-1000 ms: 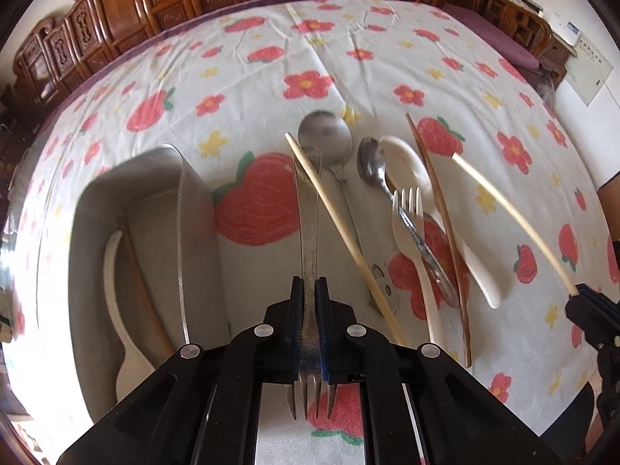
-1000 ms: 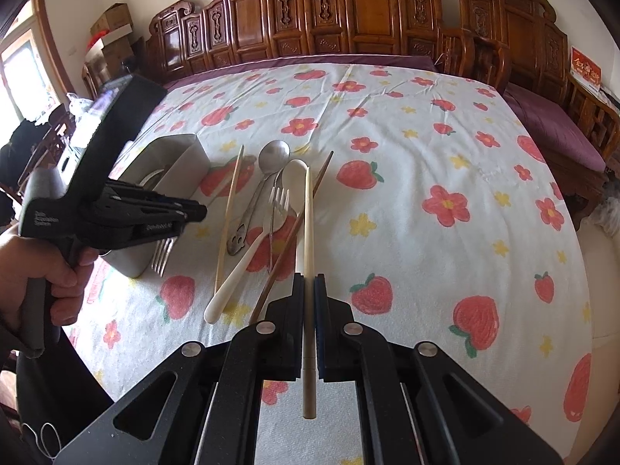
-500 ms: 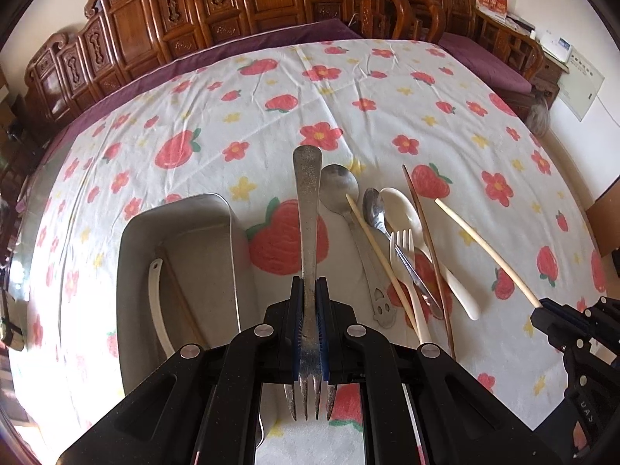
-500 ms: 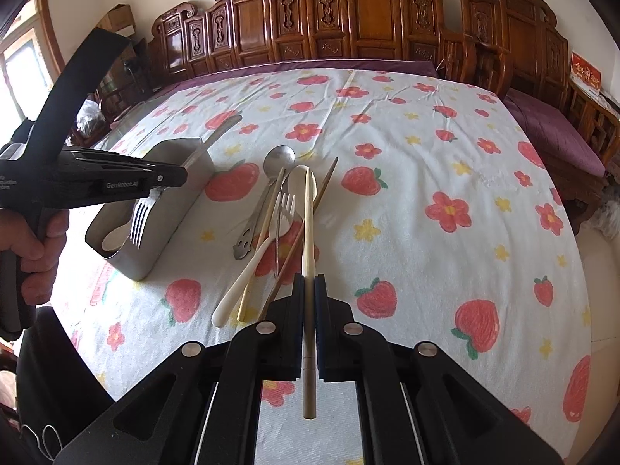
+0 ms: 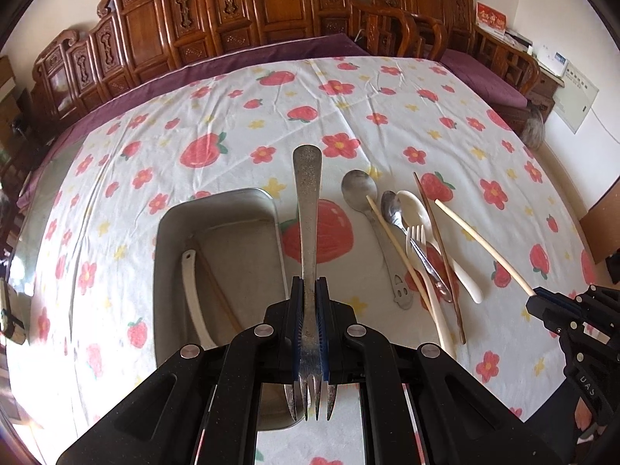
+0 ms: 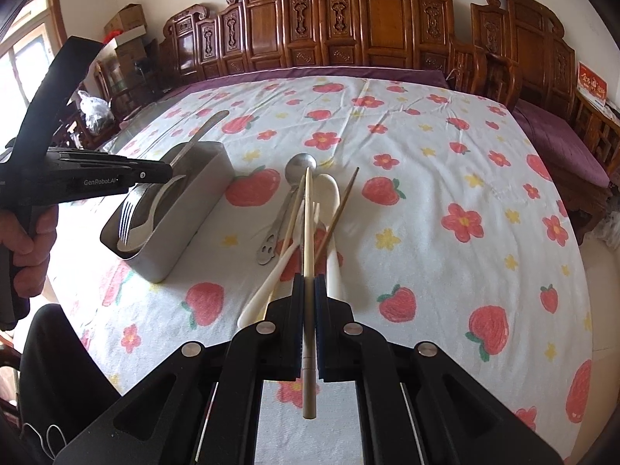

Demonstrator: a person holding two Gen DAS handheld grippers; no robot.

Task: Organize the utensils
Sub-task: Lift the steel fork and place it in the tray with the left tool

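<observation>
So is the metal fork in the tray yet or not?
Not yet: the left gripper holds the metal fork above the tray.

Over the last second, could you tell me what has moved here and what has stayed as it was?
The left gripper, shut on the metal fork, has lifted it off the tablecloth and carried it over the metal tray. The right gripper stays clamped on its pale chopstick, hardly moving. The loose utensils lie where they were.
</observation>
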